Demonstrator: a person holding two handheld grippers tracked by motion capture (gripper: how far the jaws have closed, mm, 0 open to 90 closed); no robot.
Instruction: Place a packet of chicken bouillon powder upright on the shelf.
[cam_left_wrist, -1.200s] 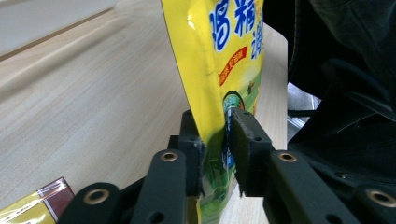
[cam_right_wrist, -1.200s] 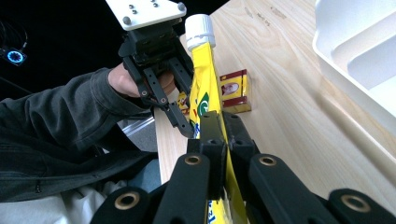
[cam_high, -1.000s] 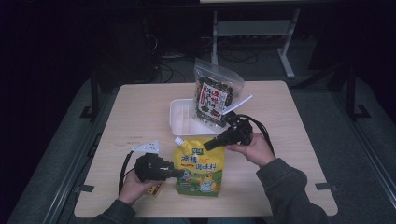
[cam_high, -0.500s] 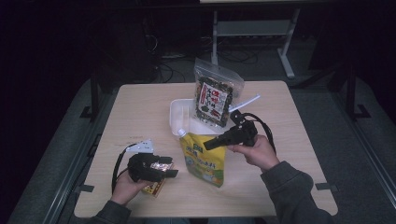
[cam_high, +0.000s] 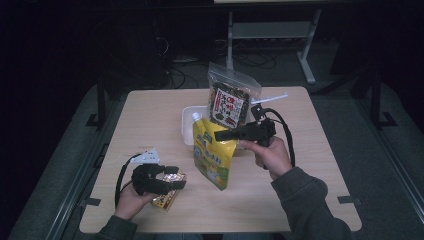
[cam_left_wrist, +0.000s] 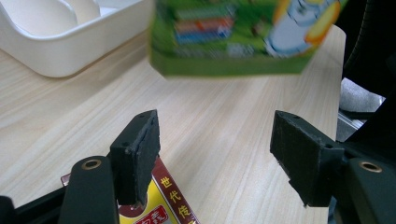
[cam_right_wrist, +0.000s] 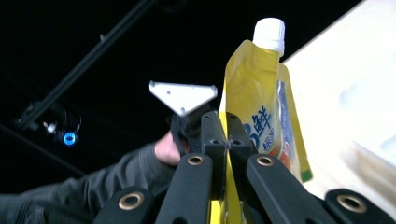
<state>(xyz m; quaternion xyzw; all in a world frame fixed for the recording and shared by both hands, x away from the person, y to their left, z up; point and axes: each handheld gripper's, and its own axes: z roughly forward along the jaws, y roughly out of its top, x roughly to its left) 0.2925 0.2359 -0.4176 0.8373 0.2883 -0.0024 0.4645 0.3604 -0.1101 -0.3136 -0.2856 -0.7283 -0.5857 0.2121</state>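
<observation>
My right gripper (cam_high: 218, 135) is shut on the upper edge of a yellow spout pouch (cam_high: 212, 157) with a white cap (cam_right_wrist: 269, 32). The pouch hangs tilted above the table. In the right gripper view the jaws (cam_right_wrist: 226, 126) pinch the pouch (cam_right_wrist: 261, 116) flat. My left gripper (cam_high: 176, 176) sits low at the front left; its jaws have just been opening and nothing is between them (cam_left_wrist: 219, 154). A small red and yellow packet (cam_high: 167, 196) lies under it, beside the left pad (cam_left_wrist: 140, 149). The pouch's green bottom (cam_left_wrist: 233, 42) hangs ahead, blurred.
A white tray (cam_high: 189, 131) stands mid-table, its wall close in the left gripper view (cam_left_wrist: 51, 56). A clear snack bag (cam_high: 231, 102) with a red label stands upright at its back. A white tag (cam_high: 146, 156) lies near my left hand. Bare wood (cam_high: 310, 115) lies to the right.
The pouch has gone from lying flat to hanging upright, raised by the right gripper. The left jaws have opened and drawn back to the left, over the small packet.
</observation>
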